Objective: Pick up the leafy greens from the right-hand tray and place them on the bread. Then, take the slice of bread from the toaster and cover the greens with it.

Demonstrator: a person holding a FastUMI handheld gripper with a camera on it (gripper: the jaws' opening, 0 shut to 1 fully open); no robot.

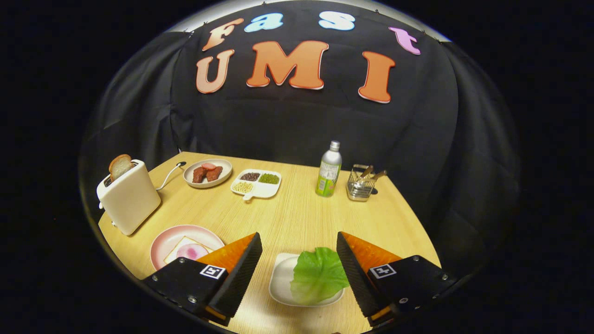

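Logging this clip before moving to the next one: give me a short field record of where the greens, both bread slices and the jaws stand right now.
gripper: open, jaws spread wide, holding nothing
leafy greens: lying on the white tray, between the jaws, nearer the right one
bread on pink plate: beside the left jaw, a pink slice on top, no greens yet
toaster: far left of the table, bread slice standing up out of its slot
task stage: greens not yet grasped
background items: meat plate, divided dish, bottle, utensil rack
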